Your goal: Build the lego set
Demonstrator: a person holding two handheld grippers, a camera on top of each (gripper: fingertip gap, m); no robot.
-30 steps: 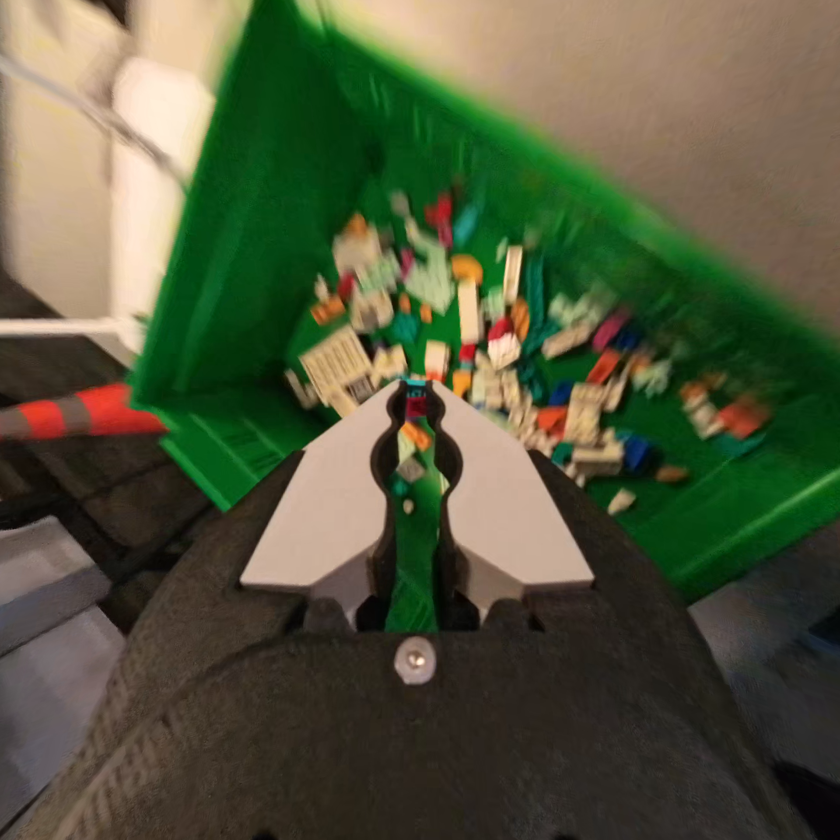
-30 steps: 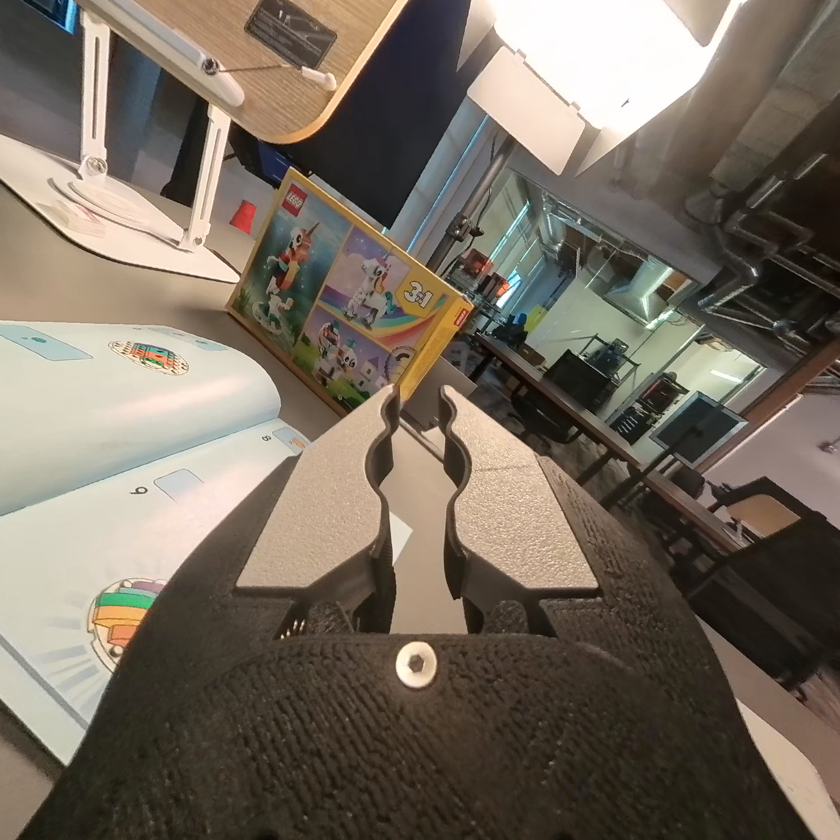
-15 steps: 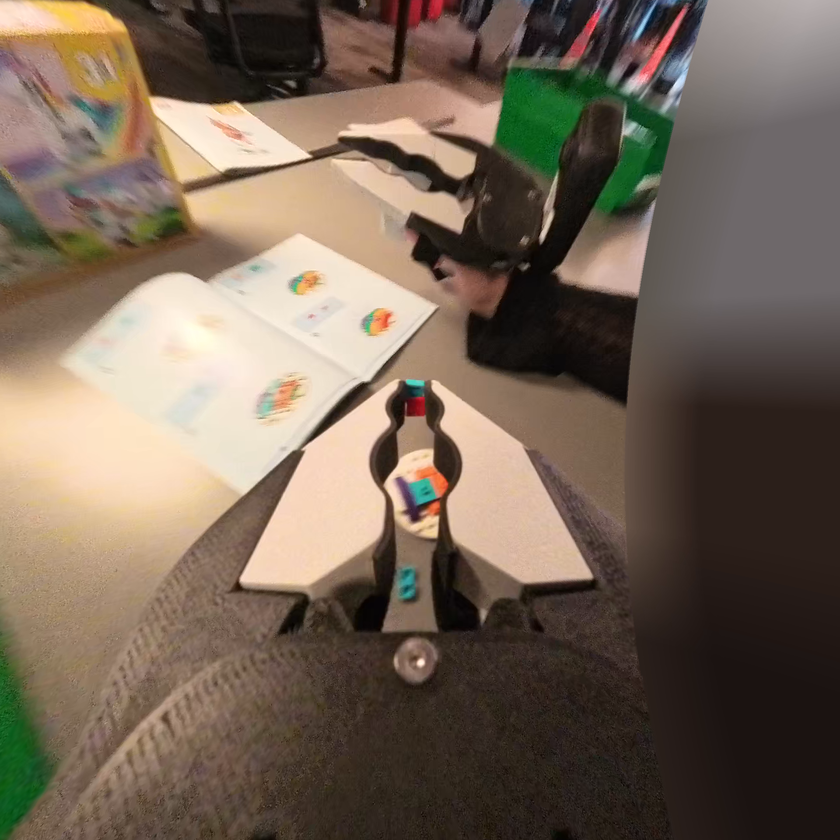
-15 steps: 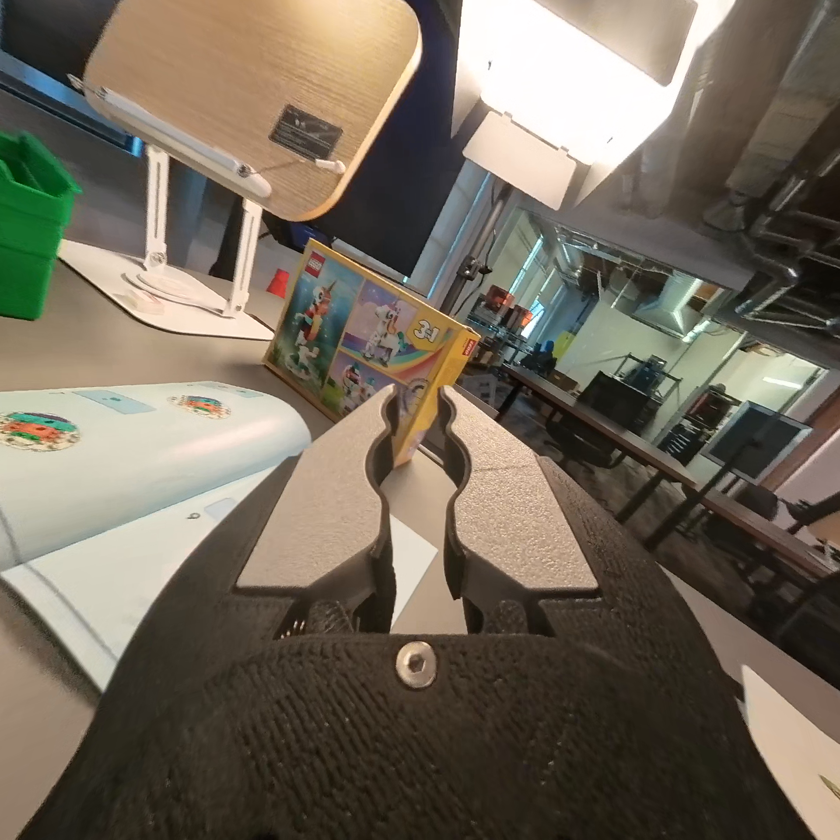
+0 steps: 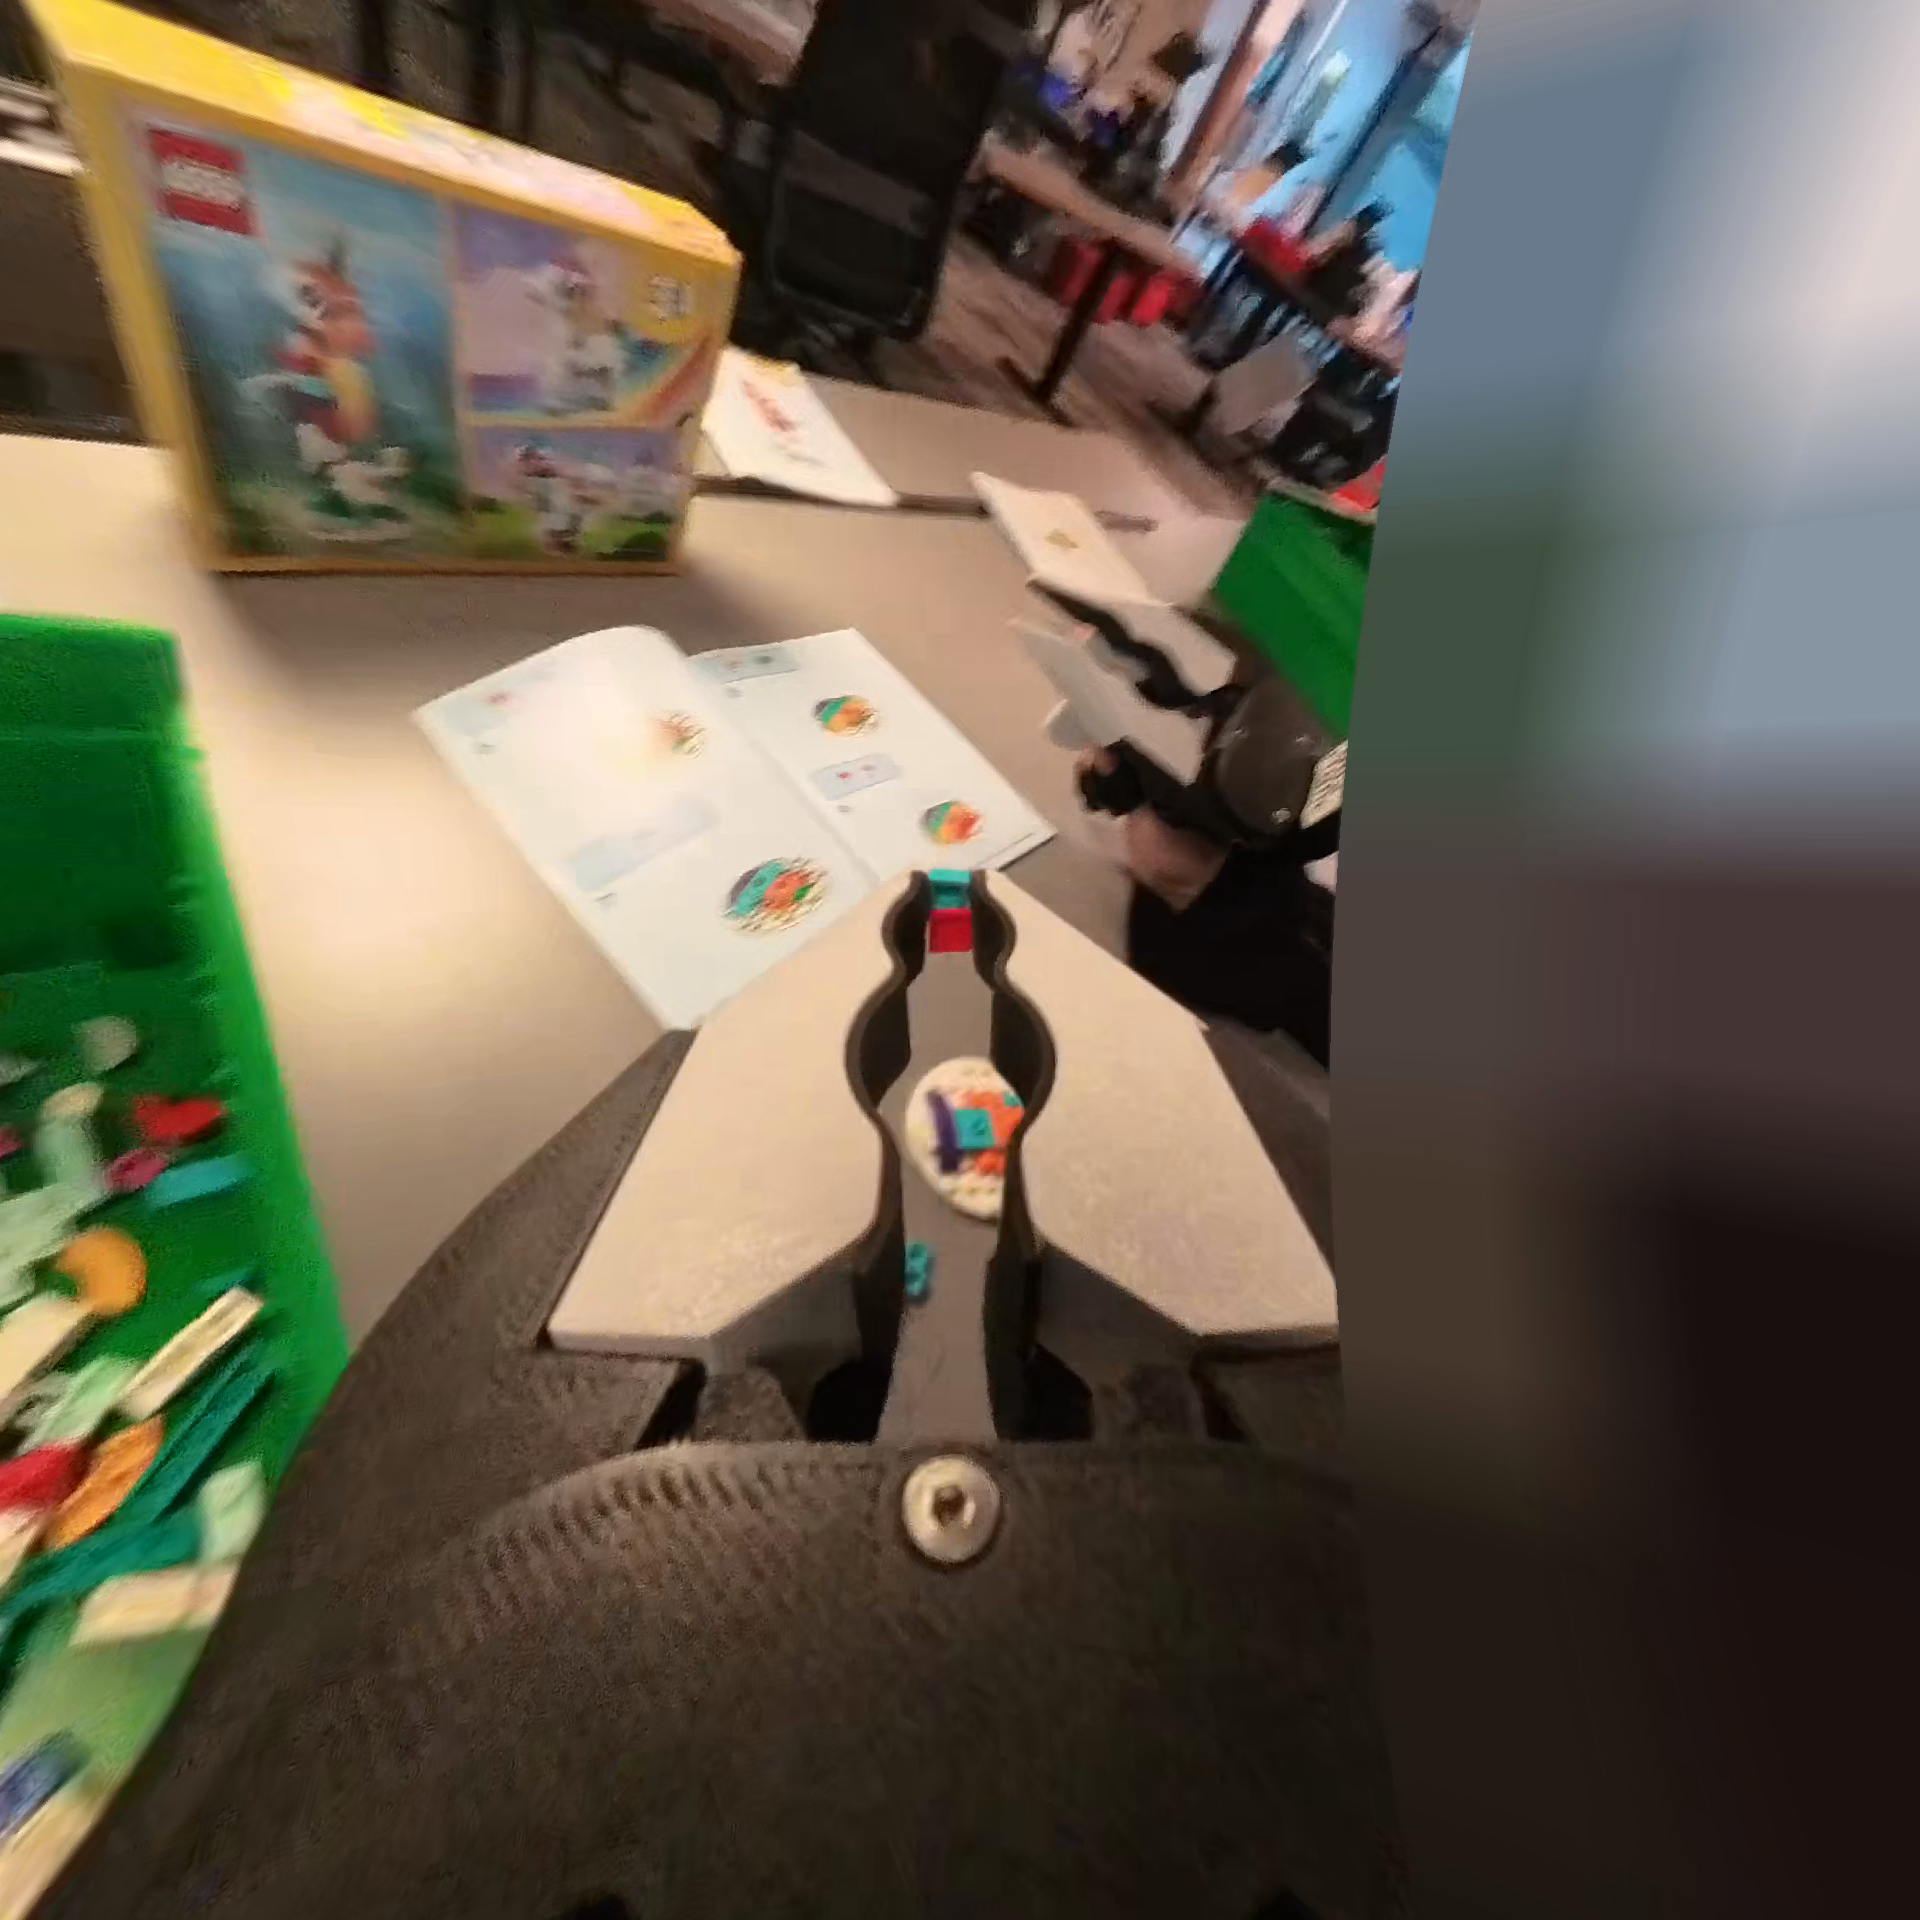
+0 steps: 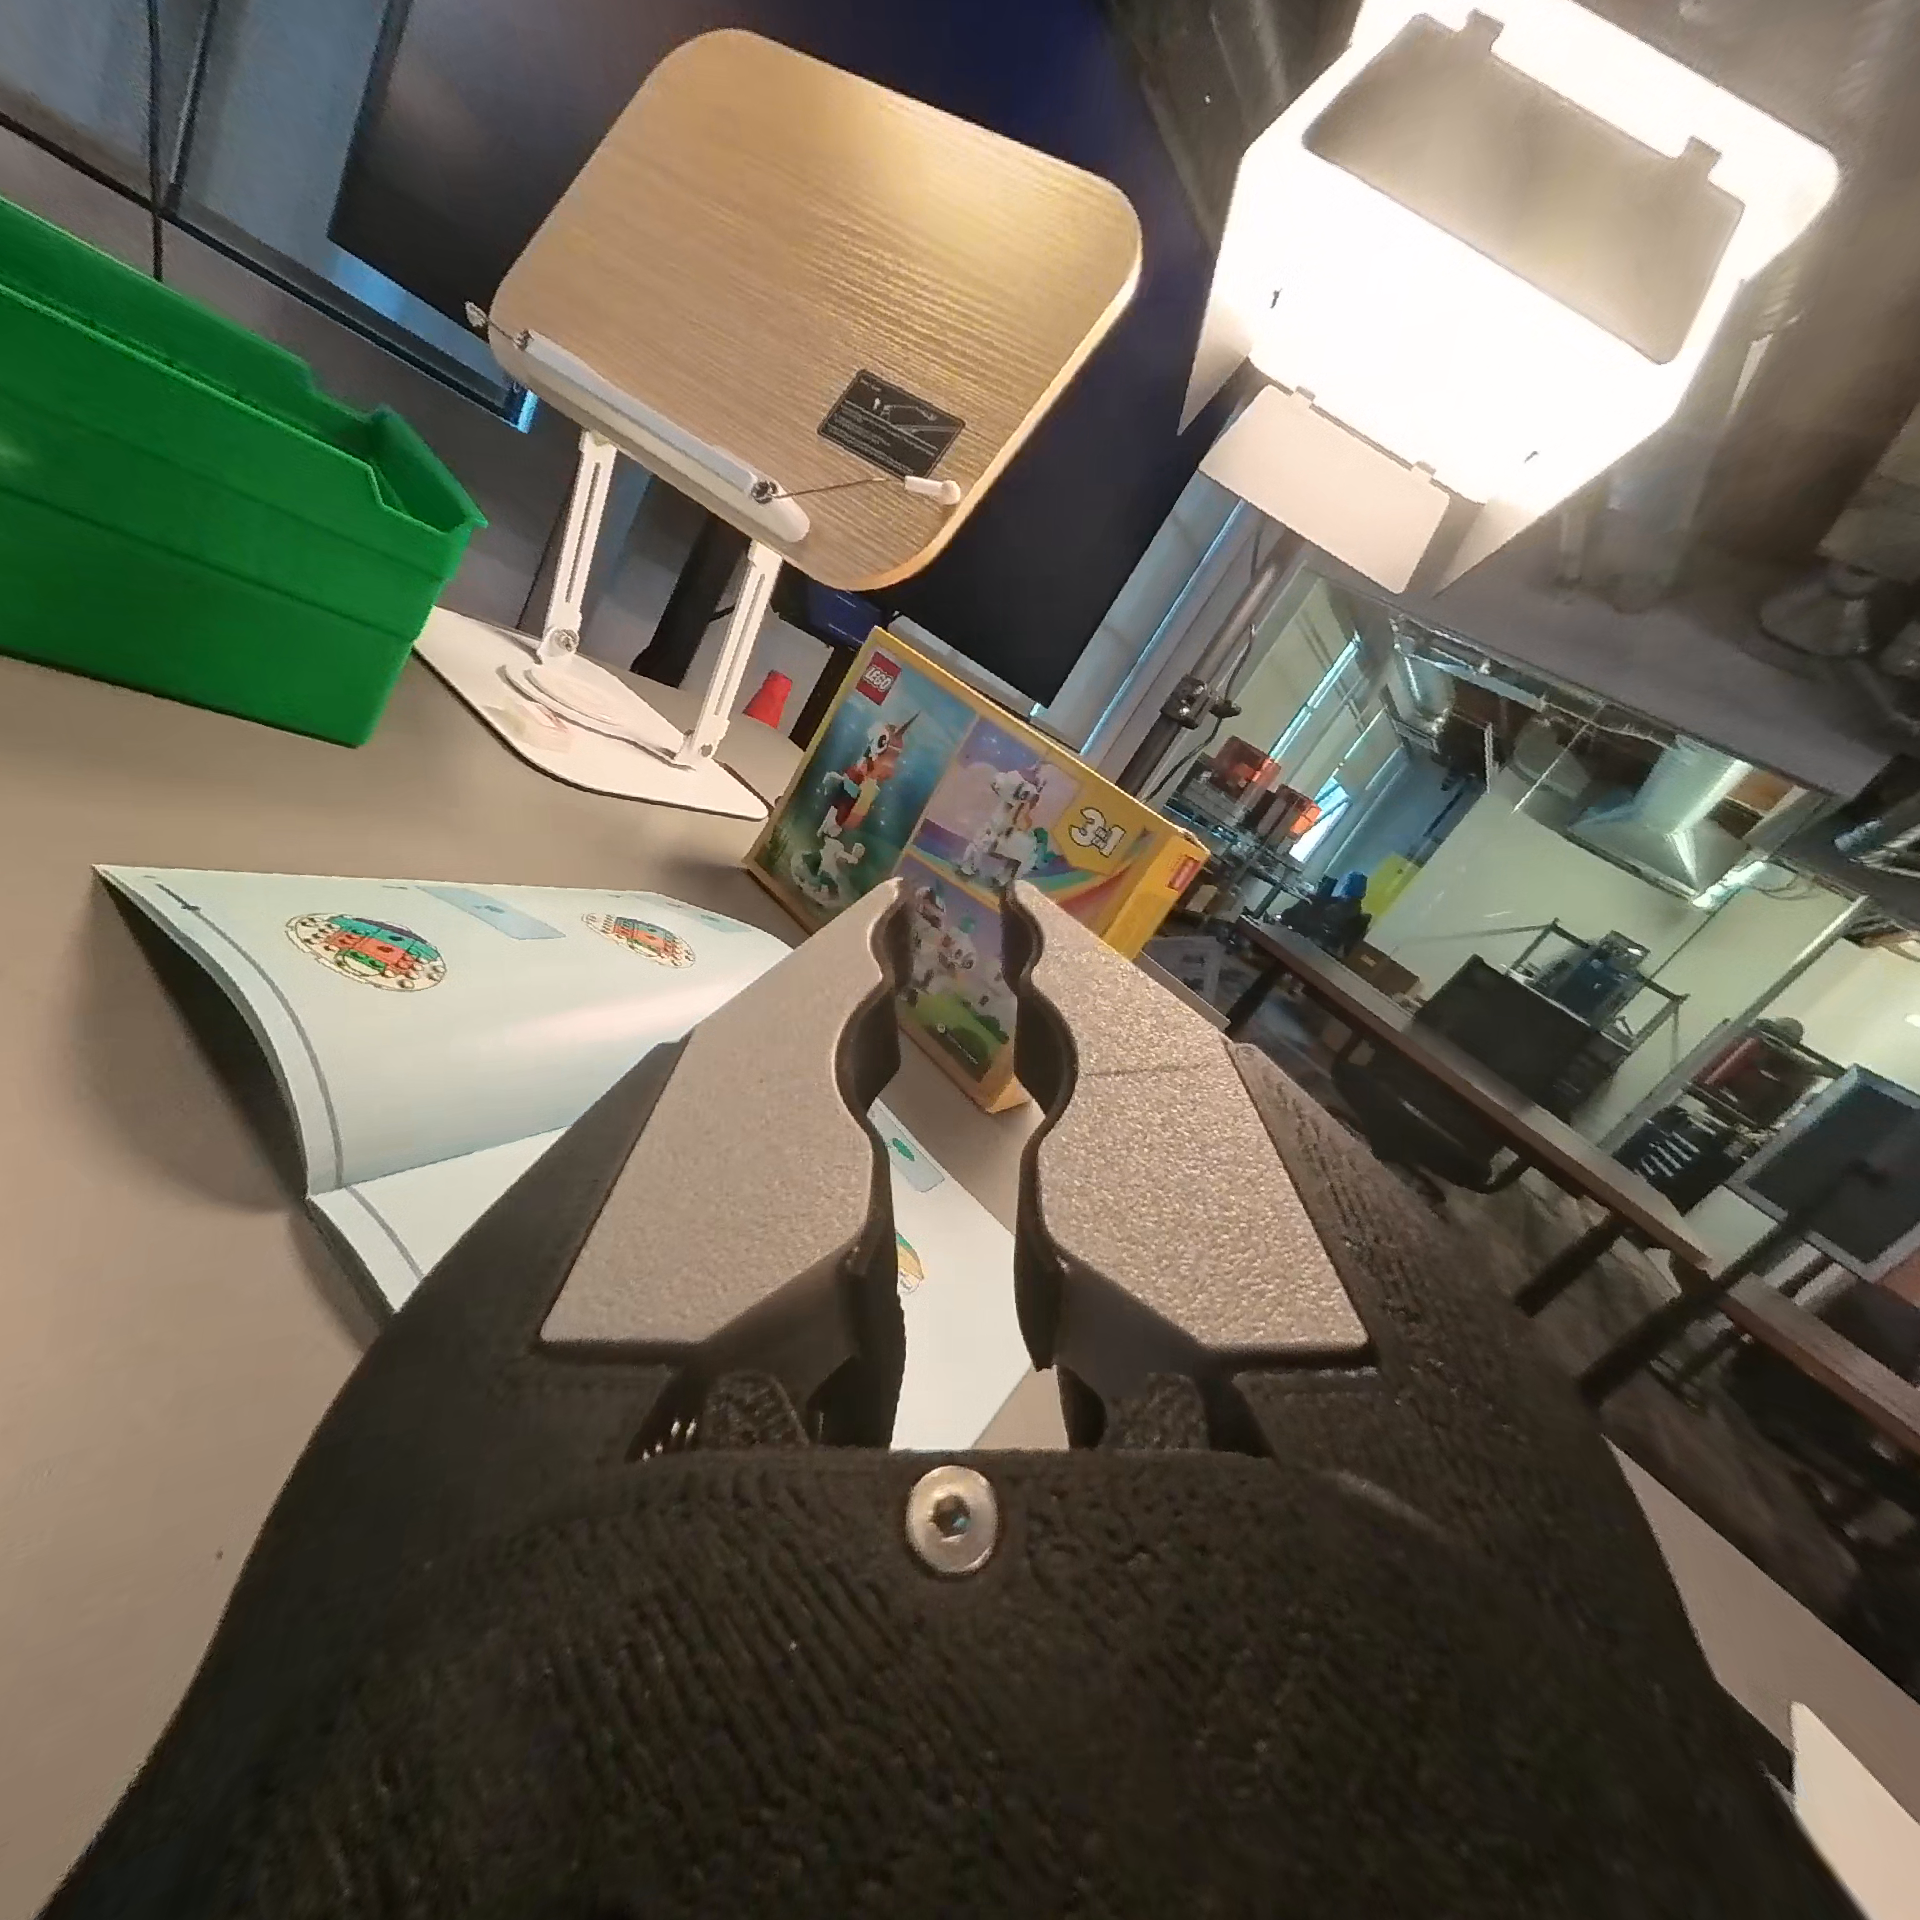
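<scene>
My left gripper (image 5: 948, 896) is shut on a small teal and red brick stack (image 5: 948, 914), held above the table. Below it, between the fingers, lies a white round plate with teal, orange and purple bricks (image 5: 964, 1132), and a loose teal piece (image 5: 916, 1270) nearer me. The open instruction booklet (image 5: 727, 790) lies just beyond; it also shows in the right wrist view (image 6: 416, 997). My right gripper (image 6: 954, 906) is open and empty, low over the table by the booklet. It shows in the left wrist view (image 5: 1081, 675) at the right.
A green bin of loose bricks (image 5: 114, 1195) stands at the left; its wall shows in the right wrist view (image 6: 197, 540). The yellow set box (image 5: 416, 353) (image 6: 977, 883) stands behind the booklet. A wooden book stand (image 6: 790, 353) and a bright lamp (image 6: 1507, 312) are beyond. Another green bin (image 5: 1299, 603) is far right. The grippers' ends are close to 20 cm from one another.
My left gripper swung away from the green bin with the brick stack and now hangs over the round plate. My right gripper tilted and turned left, bringing the bin and stand into view.
</scene>
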